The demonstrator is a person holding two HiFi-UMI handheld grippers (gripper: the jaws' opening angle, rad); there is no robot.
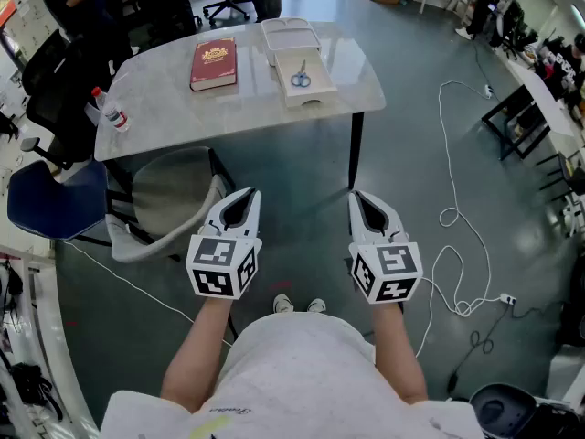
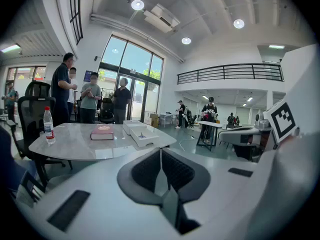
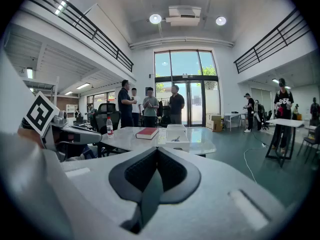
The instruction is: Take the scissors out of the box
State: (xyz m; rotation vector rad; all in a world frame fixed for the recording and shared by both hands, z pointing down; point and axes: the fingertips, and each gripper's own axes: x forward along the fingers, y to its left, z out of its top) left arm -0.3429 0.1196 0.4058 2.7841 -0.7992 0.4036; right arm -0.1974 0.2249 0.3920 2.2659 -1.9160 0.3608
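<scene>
Nearest the body, the left gripper and the right gripper are held side by side over the floor. Each is seen with its jaws pressed together and empty. Just ahead of the left gripper, a grey chair is pushed partly under a pale table. Farther ahead, between the lines of the two grippers and well apart from both, an open white box is set on the table. Blue-handled scissors are laid flat inside it. Just beyond the box, a shallow white lid is placed. Ahead of the left gripper, a red book is laid flat, and far to that gripper's left an upright water bottle is stood near the table's edge.
</scene>
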